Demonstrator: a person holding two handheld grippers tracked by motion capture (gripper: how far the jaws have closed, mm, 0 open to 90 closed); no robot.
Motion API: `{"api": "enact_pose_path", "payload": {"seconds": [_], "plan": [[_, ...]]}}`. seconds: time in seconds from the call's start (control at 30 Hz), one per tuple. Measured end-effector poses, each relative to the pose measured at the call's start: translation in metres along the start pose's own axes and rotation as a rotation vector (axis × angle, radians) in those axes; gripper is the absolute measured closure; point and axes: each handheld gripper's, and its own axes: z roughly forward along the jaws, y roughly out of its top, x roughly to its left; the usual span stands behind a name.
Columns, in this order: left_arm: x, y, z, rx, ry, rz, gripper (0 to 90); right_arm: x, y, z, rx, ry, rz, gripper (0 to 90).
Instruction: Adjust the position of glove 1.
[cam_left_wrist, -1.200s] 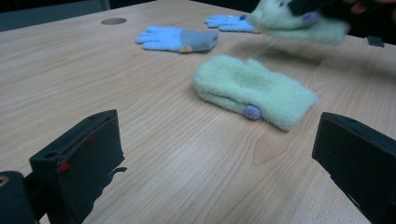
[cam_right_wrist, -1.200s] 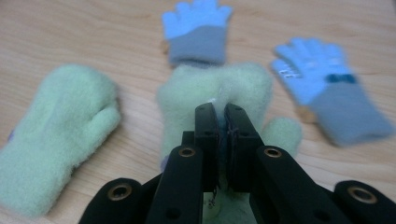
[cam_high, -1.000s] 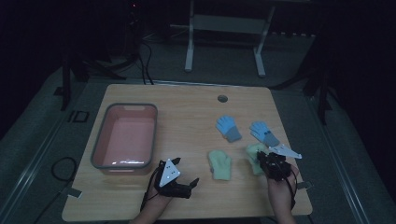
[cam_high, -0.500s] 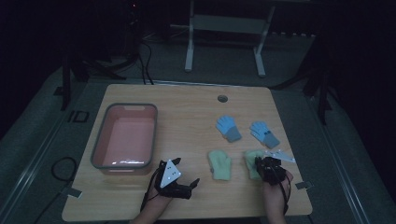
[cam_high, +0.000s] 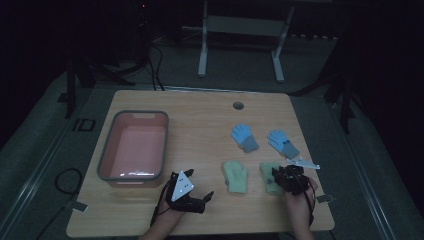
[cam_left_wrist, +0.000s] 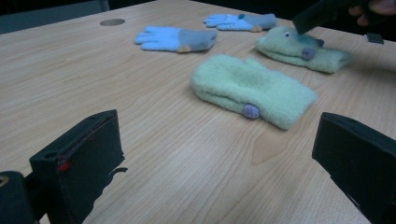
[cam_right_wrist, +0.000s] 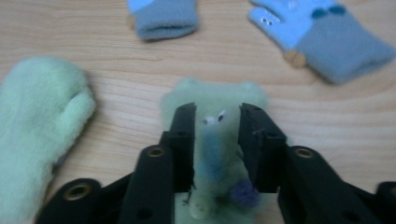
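Left gripper (cam_high: 200, 199): jaws wide apart, pointing to three o'clock
Right gripper (cam_high: 276, 176): jaws just opening, pointing to eleven o'clock

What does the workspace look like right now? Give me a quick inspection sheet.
Surface: wooden table, dimly lit, round hole near the far edge.
Job's things: two green mittens, left mitten lying free, right mitten between the right gripper's jaws; two blue gloves beyond them.
Clutter: pink tub at the left, looks empty.
Grippers: left gripper open, on the table, holding nothing; right gripper over the right mitten, jaws just been opening, pads astride it.
Cables: black cable on the floor at the left.
Surroundings: dark room, white frame behind the table.
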Motion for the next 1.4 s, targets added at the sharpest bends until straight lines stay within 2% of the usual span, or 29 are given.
{"api": "enact_pose_path", "payload": {"seconds": [0.03,0.07,0.1,0.13,0.2,0.23,0.27,0.3,0.33,0.4,0.5,0.6,0.77,0.83,0.9,1.03,1.17,1.23,1.33,1.4], "plan": [[0.0,0.0,0.0,0.0,0.0,-0.001,1.9,-0.002,0.001,-0.002,-0.008,0.007,-0.014,65.9],[0.0,0.0,0.0,0.0,-0.003,-0.004,2.0,-0.005,0.004,-0.003,-0.012,0.033,-0.044,65.9],[0.0,0.0,0.0,-0.001,-0.007,-0.006,1.9,-0.007,0.006,-0.005,-0.002,0.027,-0.077,66.0],[0.001,0.0,0.0,-0.001,-0.009,-0.006,2.0,-0.01,0.008,-0.006,0.004,0.023,-0.089,66.0],[0.0,0.0,0.0,0.0,-0.008,-0.006,2.0,-0.015,0.012,-0.008,0.008,0.075,-0.086,65.9],[0.0,0.0,0.0,0.0,-0.008,-0.006,2.0,-0.015,0.012,-0.008,0.008,0.075,-0.086,65.9],[0.0,0.0,0.0,0.0,-0.005,-0.005,2.0,-0.016,0.013,-0.009,0.01,0.074,-0.106,65.9],[0.0,0.0,0.0,-0.001,-0.004,-0.007,2.0,-0.018,0.015,-0.011,0.018,0.093,-0.136,65.5],[0.0,0.0,0.0,-0.001,-0.004,-0.007,1.9,-0.018,0.014,-0.012,0.017,0.107,-0.144,64.3],[0.0,0.0,0.0,0.0,-0.003,-0.006,2.0,-0.017,0.012,-0.012,0.014,0.11,-0.182,62.1],[0.0,0.0,0.0,-0.001,-0.003,-0.006,2.0,-0.018,0.006,-0.011,0.005,0.114,-0.205,60.0],[0.0,0.0,0.0,0.001,0.0,-0.004,1.9,-0.017,-0.001,-0.008,0.007,0.131,-0.178,60.0],[-0.001,0.0,0.0,0.0,0.006,0.003,1.9,-0.015,-0.011,0.006,0.024,0.11,-0.174,59.4],[-0.001,0.0,0.0,0.002,0.007,0.004,2.0,-0.014,-0.015,0.013,0.045,0.092,-0.203,66.6],[-0.001,0.0,0.001,0.003,0.007,0.003,1.9,-0.012,-0.018,0.014,0.034,0.073,-0.246,73.8],[-0.001,0.0,0.0,0.003,0.006,0.0,2.0,-0.009,-0.019,0.015,0.026,0.071,-0.235,81.5],[-0.001,0.0,0.0,0.002,0.006,0.001,1.9,-0.003,-0.02,0.013,0.016,0.031,-0.229,84.9],[-0.001,0.0,0.0,0.002,0.006,-0.002,1.9,-0.002,-0.018,0.009,0.009,0.028,-0.196,85.4],[-0.001,0.0,0.001,0.003,0.006,-0.004,2.0,-0.001,-0.011,-0.003,-0.026,0.02,-0.164,85.5],[-0.001,0.0,0.0,0.002,0.006,-0.004,2.0,0.002,-0.004,-0.011,-0.049,0.003,-0.17,85.5]]}}
